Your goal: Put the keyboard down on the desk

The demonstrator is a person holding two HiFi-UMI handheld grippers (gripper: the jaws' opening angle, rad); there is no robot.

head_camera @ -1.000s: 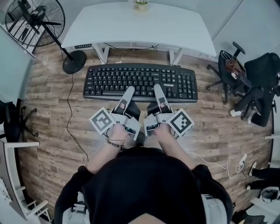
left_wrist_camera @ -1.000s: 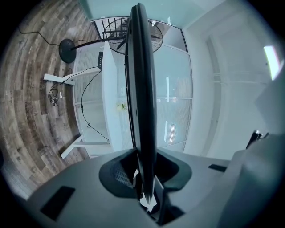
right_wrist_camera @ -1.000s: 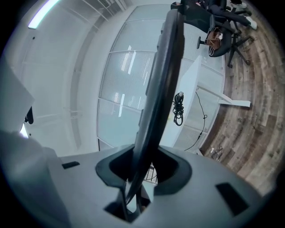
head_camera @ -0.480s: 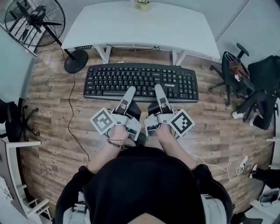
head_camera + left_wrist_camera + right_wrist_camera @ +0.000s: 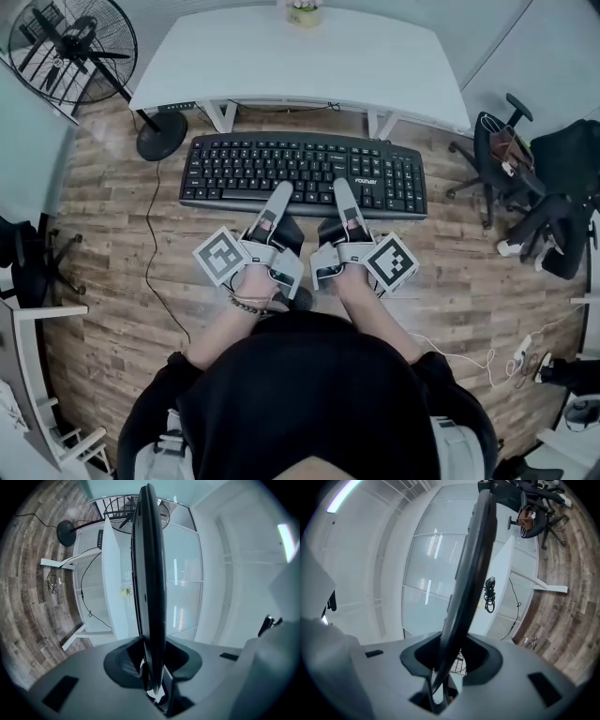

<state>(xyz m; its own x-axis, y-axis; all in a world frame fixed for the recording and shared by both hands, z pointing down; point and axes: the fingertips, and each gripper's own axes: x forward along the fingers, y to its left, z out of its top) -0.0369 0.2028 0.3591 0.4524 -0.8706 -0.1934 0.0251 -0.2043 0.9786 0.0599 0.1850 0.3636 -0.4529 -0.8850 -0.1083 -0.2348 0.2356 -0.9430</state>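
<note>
Two hand-held grippers clamp the near long edge of a black keyboard [image 5: 302, 175], seen from above the person's head. The keyboard lies level, keys up, across the middle of the head view, held over the wood floor [image 5: 103, 234] and not resting on the white desk [image 5: 300, 56], which fills the 12 o'clock part of the view just beyond it. The left gripper [image 5: 277, 199] bites the edge slightly toward 7 o'clock of the keyboard's centre, and the right gripper [image 5: 343, 192] bites it close beside, toward 5 o'clock. A square-marker cube sits on each gripper's outer side. In the left gripper view the keyboard shows edge-on as a thin dark slab rising from the jaws toward 12 o'clock; those jaws have just been opening a little, yet the slab sits between them with a pad against each face. In the right gripper view the slab leans toward 1 o'clock, and the jaws stand partly apart, closed on its edge. A standing fan [image 5: 70, 47] is at 10 o'clock, a small plant pot [image 5: 303, 11] sits on the desk's far edge, and office chairs [image 5: 502, 141] stand at 2 to 3 o'clock.
</note>
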